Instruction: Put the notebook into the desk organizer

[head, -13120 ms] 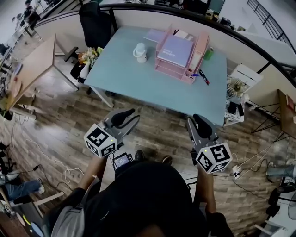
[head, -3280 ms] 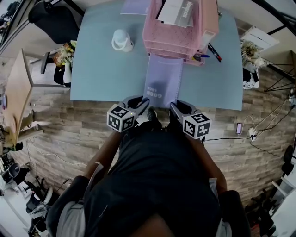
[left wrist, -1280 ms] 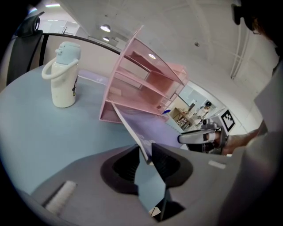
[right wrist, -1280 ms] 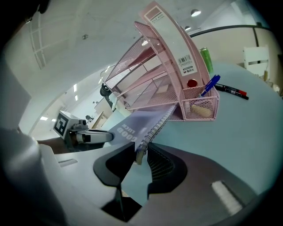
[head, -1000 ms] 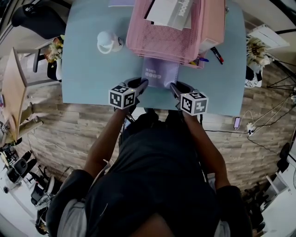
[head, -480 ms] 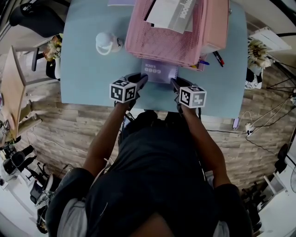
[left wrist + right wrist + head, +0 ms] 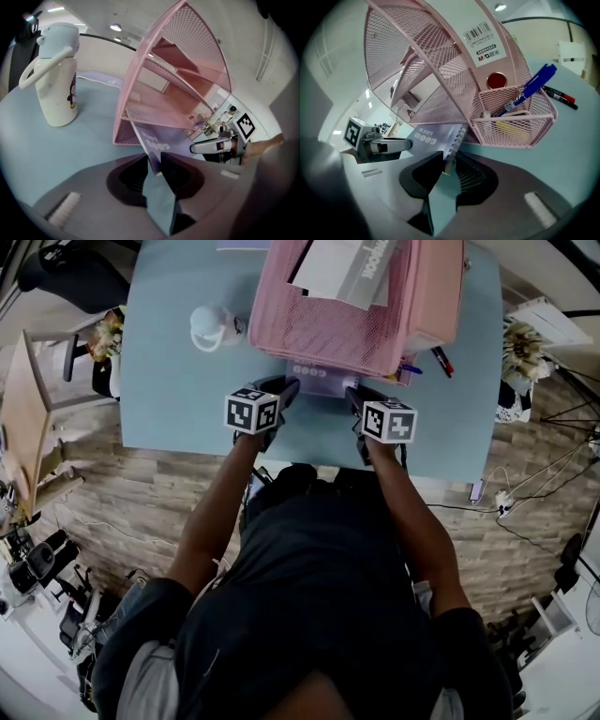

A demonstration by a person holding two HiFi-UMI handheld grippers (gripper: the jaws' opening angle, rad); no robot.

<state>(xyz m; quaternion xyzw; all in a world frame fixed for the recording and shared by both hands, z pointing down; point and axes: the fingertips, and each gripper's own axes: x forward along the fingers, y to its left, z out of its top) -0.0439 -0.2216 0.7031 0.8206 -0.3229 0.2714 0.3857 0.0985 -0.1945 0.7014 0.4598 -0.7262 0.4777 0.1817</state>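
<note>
A lilac spiral notebook (image 7: 320, 382) lies flat with most of it inside the lowest tray of the pink mesh desk organizer (image 7: 349, 320); only its near end sticks out. My left gripper (image 7: 287, 390) is shut on the notebook's near left corner (image 7: 159, 143). My right gripper (image 7: 353, 396) holds the near right corner at the spiral edge (image 7: 453, 146); its jaws have just been closing on that edge. In the left gripper view the organizer (image 7: 174, 96) rises just behind my left gripper (image 7: 155, 169). In the right gripper view its mesh trays (image 7: 436, 70) stand close over my right gripper (image 7: 449, 169).
A white lidded jug (image 7: 210, 326) stands left of the organizer on the teal table (image 7: 178, 399). Pens (image 7: 441, 358) lie to the organizer's right, and a blue pen (image 7: 529, 91) stands in its mesh cup. White papers (image 7: 345, 263) rest on top. The table's front edge is just behind the grippers.
Both grippers have moved toward the organizer with the notebook. It has slid deeper into the lowest tray, so less of its cover shows.
</note>
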